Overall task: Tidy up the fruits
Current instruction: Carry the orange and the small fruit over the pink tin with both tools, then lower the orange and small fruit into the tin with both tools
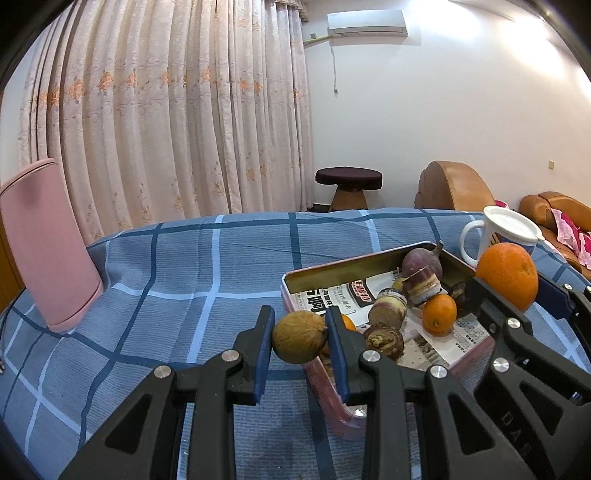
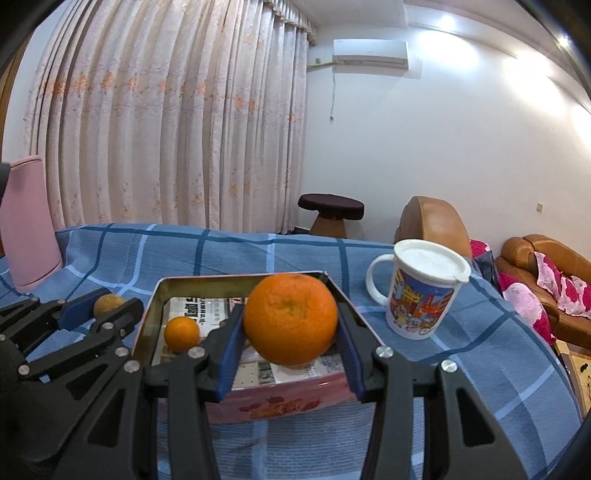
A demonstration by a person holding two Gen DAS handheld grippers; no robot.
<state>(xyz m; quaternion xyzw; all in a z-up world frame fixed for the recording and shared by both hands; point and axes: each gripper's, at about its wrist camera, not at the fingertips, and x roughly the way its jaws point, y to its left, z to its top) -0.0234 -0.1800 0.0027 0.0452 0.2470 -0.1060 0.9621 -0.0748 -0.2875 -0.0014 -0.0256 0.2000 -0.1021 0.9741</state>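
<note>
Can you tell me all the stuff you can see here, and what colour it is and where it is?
big orange: 1, orange, held above the tin
brown fruit: 1, tan, held at the tin's left edge
small oranges: 2 seen, orange, in the tin
purple fruits: several, purple-brown, some cut, in the tin
tin: 1, pink, lined with newspaper, on the cloth
mug: 1, white with cartoon print and lid, right of the tin
cloth: 1, blue checked, covers the table
pink object: 1, far left on the cloth
stool: 1, dark top, by the curtain
sofa: brown, far right
air conditioner: 1, white, on the wall
left gripper: black, blue pads, shut on the brown fruit
right gripper: black, blue pads, shut on the big orange
</note>
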